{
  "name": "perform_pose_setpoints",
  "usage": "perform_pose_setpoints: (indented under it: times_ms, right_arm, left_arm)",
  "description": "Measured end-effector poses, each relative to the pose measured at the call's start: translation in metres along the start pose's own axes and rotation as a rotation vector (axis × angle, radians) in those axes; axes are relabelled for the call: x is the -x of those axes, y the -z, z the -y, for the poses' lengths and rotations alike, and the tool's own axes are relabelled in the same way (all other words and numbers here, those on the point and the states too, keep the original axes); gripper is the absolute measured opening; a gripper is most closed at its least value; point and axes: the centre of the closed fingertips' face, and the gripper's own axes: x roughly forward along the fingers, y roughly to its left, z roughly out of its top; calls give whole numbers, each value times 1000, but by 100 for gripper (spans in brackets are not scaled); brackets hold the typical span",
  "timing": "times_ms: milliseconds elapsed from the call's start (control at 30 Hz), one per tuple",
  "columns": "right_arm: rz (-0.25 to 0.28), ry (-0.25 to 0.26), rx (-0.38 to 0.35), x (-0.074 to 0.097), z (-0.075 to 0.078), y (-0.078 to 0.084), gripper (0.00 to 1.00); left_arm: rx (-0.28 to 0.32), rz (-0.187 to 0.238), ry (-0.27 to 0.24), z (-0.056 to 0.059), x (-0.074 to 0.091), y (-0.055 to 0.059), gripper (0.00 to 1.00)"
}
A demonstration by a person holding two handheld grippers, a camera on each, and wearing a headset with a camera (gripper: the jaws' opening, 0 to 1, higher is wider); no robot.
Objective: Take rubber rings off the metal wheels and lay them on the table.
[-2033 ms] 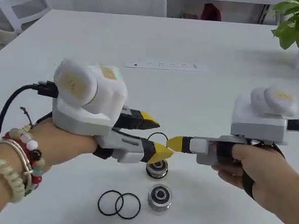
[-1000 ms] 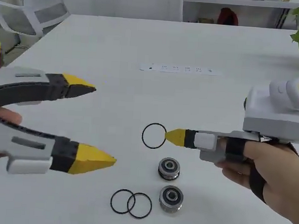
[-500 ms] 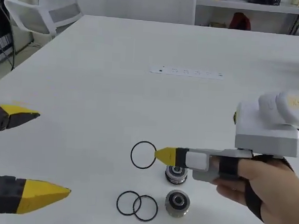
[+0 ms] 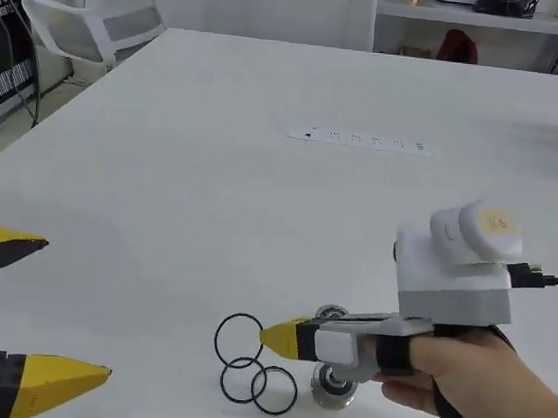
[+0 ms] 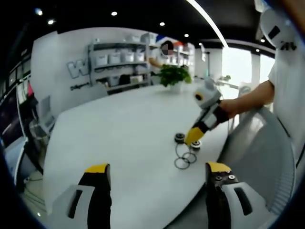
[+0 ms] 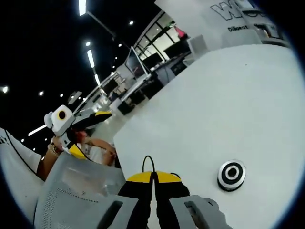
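My right gripper [image 4: 269, 336] is shut on a thin black rubber ring [image 4: 218, 338], held low over the table just above two more rings [image 4: 222, 380] that lie overlapped there. One metal wheel [image 4: 333, 384] stands under the gripper's body, and a second wheel [image 4: 329, 313] peeks out behind it. In the right gripper view the jaws [image 6: 153, 177] are pressed together with the ring [image 6: 147, 163] rising from them, and a wheel [image 6: 231, 174] sits to the right. My left gripper [image 4: 76, 308] is open and holds nothing at the lower left, far from the wheels [image 5: 180, 138].
A white power strip [image 4: 364, 139] lies flat at the table's middle back. A white chair [image 4: 82, 26] stands off the far left corner. The table's front edge runs close to the rings [image 5: 183, 160].
My left gripper drew back from the wheels to the far left and opened wide. The right gripper carried its ring down and leftward, close to the two rings on the table.
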Motion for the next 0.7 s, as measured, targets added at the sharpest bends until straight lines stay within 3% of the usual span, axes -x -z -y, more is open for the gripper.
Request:
perform_pose_setpoints:
  times_ms: [233, 367, 433, 700]
  right_arm:
    - [-89, 14, 61, -9, 1, 20, 0]
    - [-139, 30, 82, -11, 5, 30, 0]
    - [-177, 84, 96, -9, 15, 36, 0]
    - [-201, 115, 94, -6, 26, 41, 0]
  left_arm:
    - [0, -13, 6, 2, -2, 4, 82]
    - [-10, -42, 10, 4, -3, 10, 82]
    - [-9, -42, 11, 4, -4, 10, 81]
    - [0, -54, 18, 11, -9, 13, 80]
